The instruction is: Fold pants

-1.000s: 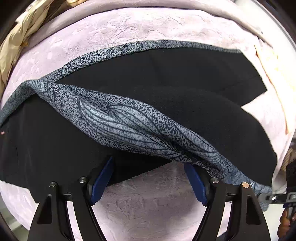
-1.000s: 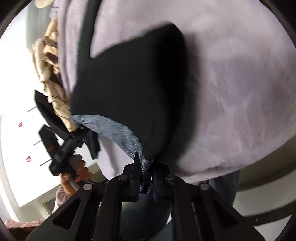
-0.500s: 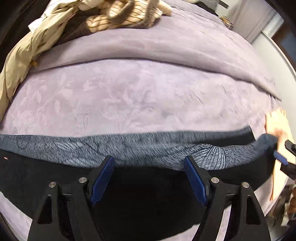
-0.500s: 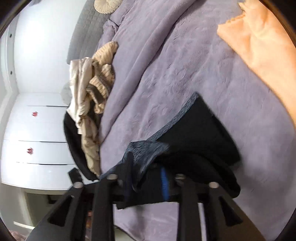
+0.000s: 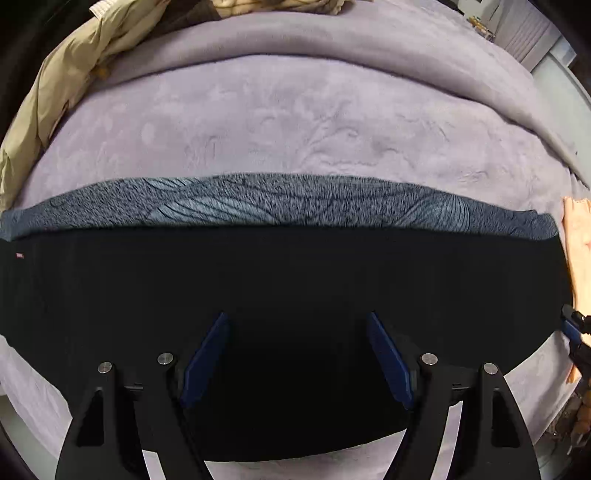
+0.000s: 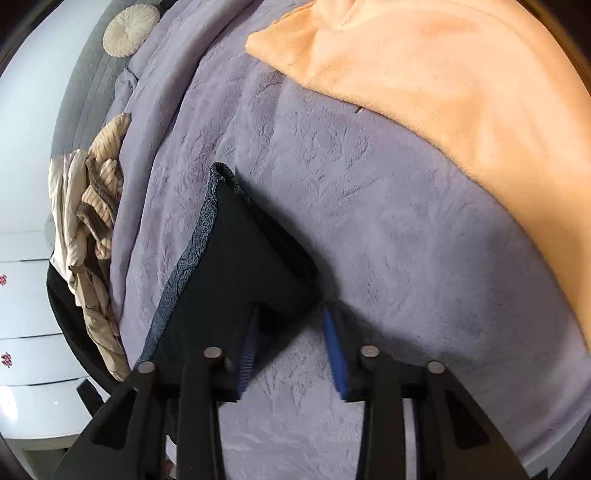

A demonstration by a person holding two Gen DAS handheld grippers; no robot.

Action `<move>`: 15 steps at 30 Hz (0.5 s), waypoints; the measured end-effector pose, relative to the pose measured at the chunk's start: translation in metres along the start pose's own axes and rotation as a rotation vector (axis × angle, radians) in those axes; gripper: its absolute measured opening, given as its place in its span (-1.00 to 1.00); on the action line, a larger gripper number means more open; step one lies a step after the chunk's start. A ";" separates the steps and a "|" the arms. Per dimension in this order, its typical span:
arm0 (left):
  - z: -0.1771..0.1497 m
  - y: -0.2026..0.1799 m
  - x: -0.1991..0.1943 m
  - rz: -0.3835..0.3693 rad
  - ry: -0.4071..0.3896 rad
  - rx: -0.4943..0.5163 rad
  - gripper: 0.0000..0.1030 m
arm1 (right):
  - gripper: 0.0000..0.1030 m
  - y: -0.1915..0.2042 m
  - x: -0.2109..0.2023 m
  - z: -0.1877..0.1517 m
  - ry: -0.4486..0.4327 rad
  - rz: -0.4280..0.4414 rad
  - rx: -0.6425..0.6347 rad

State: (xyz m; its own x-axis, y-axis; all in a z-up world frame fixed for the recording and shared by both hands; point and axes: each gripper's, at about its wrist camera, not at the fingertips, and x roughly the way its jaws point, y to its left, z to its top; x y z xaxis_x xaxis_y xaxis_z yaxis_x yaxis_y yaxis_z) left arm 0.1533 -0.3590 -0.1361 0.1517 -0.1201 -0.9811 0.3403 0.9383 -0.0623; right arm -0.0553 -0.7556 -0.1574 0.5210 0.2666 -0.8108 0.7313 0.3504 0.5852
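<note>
One pants (image 5: 280, 295), one orange blanket (image 6: 461, 85), two claws — perhaps several heaped clothes (image 6: 92, 206).

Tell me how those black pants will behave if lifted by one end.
The black pants lie flat and follow the purple blanket, so they will probably droop limply. The corner by the right gripper already sags, so the layers may slide apart.

Bedroom in a home. Bed with plush lilac blanket (image 6: 388, 236), quilted grey headboard (image 6: 86, 79) with round cushion (image 6: 131, 29), white drawer unit (image 6: 26, 317) alongside, loose clothes pile (image 6: 92, 206) and orange blanket (image 6: 461, 85) on the bed.
</note>
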 end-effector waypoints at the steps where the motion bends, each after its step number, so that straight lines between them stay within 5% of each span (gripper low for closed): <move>1: 0.000 0.000 0.000 0.004 -0.003 -0.005 0.52 | -0.71 0.006 -0.002 0.001 -0.008 0.015 -0.014; 5: 0.000 -0.004 -0.012 -0.011 -0.065 -0.010 0.52 | -0.74 0.051 -0.031 0.007 -0.068 0.148 -0.173; 9: -0.004 -0.008 0.016 0.049 -0.013 0.025 0.52 | -0.74 0.029 -0.007 0.010 0.002 0.013 -0.125; 12: -0.005 -0.011 0.019 0.067 -0.007 0.049 0.52 | -0.48 -0.004 0.009 0.011 0.088 -0.059 -0.037; 15: -0.002 -0.010 -0.001 0.044 -0.040 0.034 0.52 | -0.37 0.006 -0.024 0.006 -0.057 -0.146 -0.075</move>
State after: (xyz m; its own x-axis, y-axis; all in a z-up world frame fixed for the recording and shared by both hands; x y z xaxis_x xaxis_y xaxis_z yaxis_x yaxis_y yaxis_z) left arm 0.1481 -0.3677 -0.1350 0.2039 -0.0926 -0.9746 0.3641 0.9313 -0.0123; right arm -0.0611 -0.7653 -0.1346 0.4372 0.1574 -0.8855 0.7675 0.4480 0.4586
